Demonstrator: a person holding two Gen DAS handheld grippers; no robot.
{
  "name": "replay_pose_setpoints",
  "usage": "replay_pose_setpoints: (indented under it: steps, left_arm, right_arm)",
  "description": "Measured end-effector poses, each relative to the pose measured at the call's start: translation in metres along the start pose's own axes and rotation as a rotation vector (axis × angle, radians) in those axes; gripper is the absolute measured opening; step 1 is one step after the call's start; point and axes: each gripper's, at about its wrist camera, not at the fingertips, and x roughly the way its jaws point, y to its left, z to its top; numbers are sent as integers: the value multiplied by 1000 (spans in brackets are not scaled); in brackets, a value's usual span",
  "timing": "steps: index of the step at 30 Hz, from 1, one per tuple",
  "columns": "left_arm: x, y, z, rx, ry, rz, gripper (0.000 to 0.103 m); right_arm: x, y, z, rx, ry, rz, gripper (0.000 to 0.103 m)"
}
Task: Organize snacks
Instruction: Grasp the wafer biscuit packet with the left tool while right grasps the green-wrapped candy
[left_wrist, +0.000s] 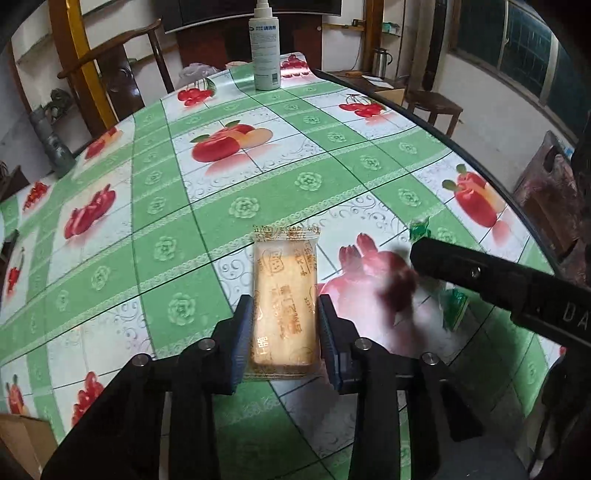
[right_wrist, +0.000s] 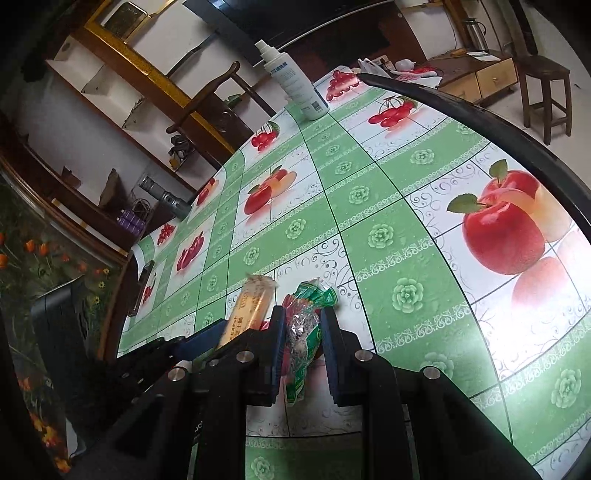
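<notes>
Left gripper (left_wrist: 284, 325) is clamped on the biscuit pack (left_wrist: 284, 295), right gripper (right_wrist: 301, 347) pinching the green snack (right_wrist: 306, 332) at its 3 o'clock

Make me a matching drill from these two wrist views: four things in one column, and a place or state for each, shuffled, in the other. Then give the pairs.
Things
1. biscuit pack
2. green snack packet
3. spray bottle
4. wooden chair

Places or states
A. stands upright at the far end of the table
B. between the fingers of the right gripper
C. off the table, behind its far edge
D. between the fingers of the left gripper

Pairs: 1-D, 2-B, 3-A, 4-C
</notes>
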Motion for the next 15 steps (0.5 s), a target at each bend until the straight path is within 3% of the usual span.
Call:
replay_pose_setpoints:
  steps: [8, 15]
  left_arm:
    - [-32, 20, -14, -83, -55, -13, 31]
    - [-72, 37, -39, -178, -103, -52, 31]
  right_arm:
    - [1, 5, -2, -33, -8, 10, 20]
    - [5, 7, -5, -13, 28, 127, 20]
